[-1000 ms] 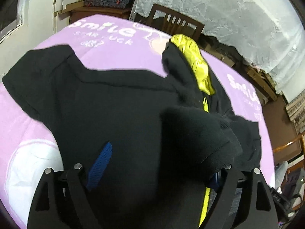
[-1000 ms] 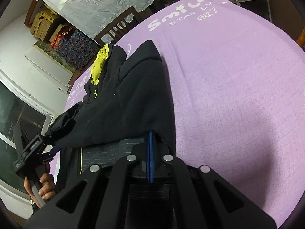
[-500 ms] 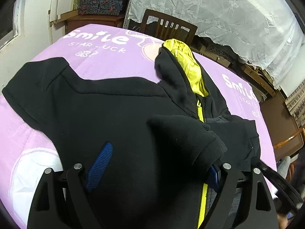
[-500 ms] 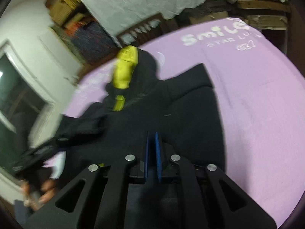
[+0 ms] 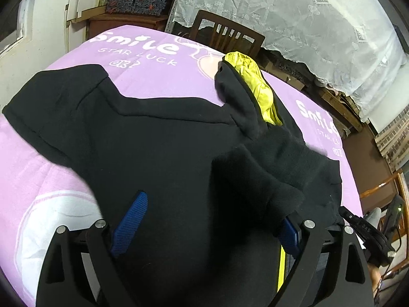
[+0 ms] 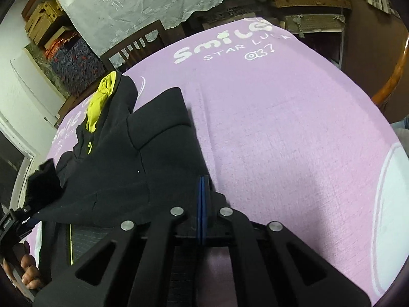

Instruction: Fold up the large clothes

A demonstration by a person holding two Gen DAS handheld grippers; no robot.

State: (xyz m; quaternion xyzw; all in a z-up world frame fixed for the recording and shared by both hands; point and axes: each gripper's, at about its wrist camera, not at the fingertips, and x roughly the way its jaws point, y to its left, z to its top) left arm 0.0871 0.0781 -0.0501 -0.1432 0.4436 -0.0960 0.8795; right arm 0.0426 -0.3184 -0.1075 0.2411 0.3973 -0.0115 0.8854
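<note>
1. Nearest in the left wrist view, the left gripper [image 5: 207, 220] is spread wide and its jaws are opening further. A black sleeve cuff [image 5: 258, 192] lies between the blue pads and drapes over the pad at 4 o'clock, but nothing is pinched. A second ago the opening was slightly narrower, so I judge that the sleeve is being let go after being laid across the body.
2. In the right wrist view, the right gripper [image 6: 202, 197] has its pads pressed together at 6 o'clock, right at the garment's edge. I cannot tell whether any fabric is caught in them. This view has swung since a second ago, bringing more bare sheet in at 3 o'clock.
3. The black hooded jacket [image 5: 158, 138] lies spread on the surface, its yellow-lined hood [image 5: 258, 87] at 1 o'clock. One sleeve still reaches out towards 10 o'clock, so that fold probably remains.
4. Under it is a purple printed sheet [image 6: 281, 133].
5. Beyond, at 12 o'clock, stand a wooden chair [image 5: 225, 33] and a white lace cloth [image 5: 319, 18].
</note>
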